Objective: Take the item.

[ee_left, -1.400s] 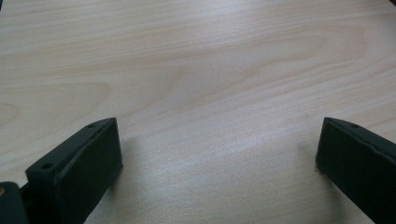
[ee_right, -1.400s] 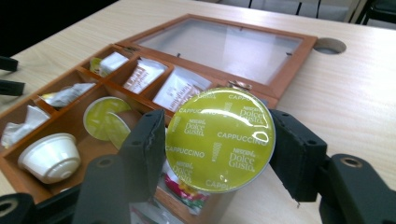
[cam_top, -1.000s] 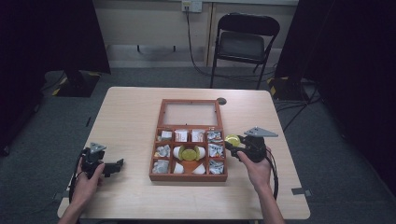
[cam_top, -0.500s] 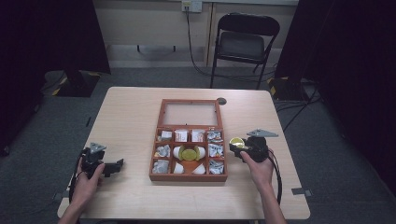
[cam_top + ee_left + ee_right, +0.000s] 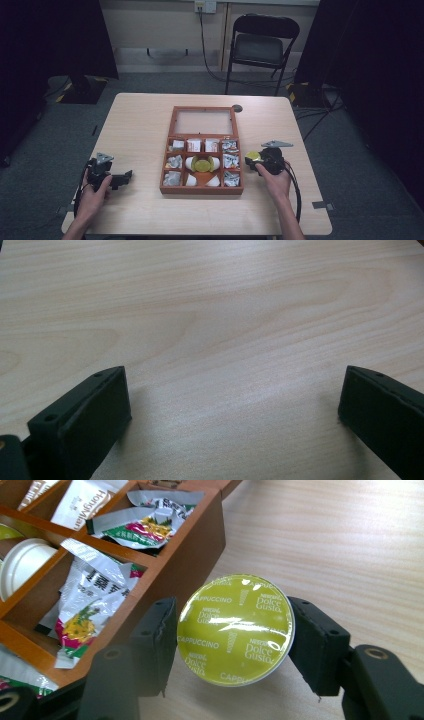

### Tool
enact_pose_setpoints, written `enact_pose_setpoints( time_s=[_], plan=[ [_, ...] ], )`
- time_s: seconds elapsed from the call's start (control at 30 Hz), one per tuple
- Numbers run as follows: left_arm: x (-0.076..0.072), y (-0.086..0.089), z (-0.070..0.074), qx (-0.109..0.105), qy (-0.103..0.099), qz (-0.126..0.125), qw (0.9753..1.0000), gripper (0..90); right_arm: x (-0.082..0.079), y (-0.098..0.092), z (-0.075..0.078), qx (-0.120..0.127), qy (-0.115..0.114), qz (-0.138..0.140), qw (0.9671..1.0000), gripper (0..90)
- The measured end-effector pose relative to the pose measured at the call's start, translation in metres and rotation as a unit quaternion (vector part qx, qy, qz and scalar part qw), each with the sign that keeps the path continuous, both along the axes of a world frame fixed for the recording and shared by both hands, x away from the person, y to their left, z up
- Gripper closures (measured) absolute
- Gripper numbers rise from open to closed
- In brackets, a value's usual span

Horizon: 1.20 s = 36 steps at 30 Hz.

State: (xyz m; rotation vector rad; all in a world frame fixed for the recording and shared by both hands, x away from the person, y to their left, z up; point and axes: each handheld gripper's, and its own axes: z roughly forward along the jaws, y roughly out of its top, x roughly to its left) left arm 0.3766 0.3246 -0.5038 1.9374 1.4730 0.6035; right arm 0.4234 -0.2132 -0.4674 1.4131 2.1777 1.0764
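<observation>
Left gripper (image 5: 125, 176): rests low over bare table (image 5: 140, 130), well apart from the box (image 5: 201, 189). In the left gripper view its jaws stand wide apart with nothing between them. Idle.

Box: wooden, lid open, standing mid-table. Compartments hold sachets (image 5: 95, 595), white cups (image 5: 22, 562) and, in the centre, another green capsule (image 5: 202, 163).

Right gripper (image 5: 253, 157): just beside the box's right wall, above the table. Its jaws are closed on a capsule (image 5: 235, 629) with a green foil lid, gripping the rim on two opposite sides, foil facing the camera. The capsule is outside the box, near the wall but apparently not touching it.

Assessment of the step in hand: the capsule is being carried either out of the box or towards it; which of the two cannot be told.

- Keep the grip steady. The hold is on a thin rim, so any twist could let the capsule pivot or slip.
- Keep the capsule level and clear of the box wall; a knock there could dislodge it.
- If setting it down, lower it until its base meets the surface before releasing.
</observation>
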Motion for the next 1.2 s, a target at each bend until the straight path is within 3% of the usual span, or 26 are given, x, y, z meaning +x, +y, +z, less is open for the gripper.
enact_pose_setpoints(
  time_s=[0.3, 0.53, 1.0, 1.2],
  plan=[
    [0.0, 0.0, 0.0, 0.0, 0.0, 0.0, 1.0, 0.0, 0.004, -0.002, -0.005, -0.005, 0.007, -0.01, 0.9999, 39.2],
    [0.0, 0.0, 0.0, 0.0, 0.0, 0.0, 1.0, 0.0, 0.004, -0.005, -0.005, 0.001, 0.011, -0.017, 0.9998, 29.9],
    [0.0, 0.0, 0.0, 0.0, 0.0, 0.0, 1.0, 0.0, -0.007, -0.012, 0.012, 0.033, -0.013, -0.023, 0.9991, 25.6],
    [0.0, 0.0, 0.0, 0.0, 0.0, 0.0, 1.0, 0.0, -0.015, -0.015, 0.019, 0.027, -0.019, -0.02, 0.9993, 24.3]
  ],
)
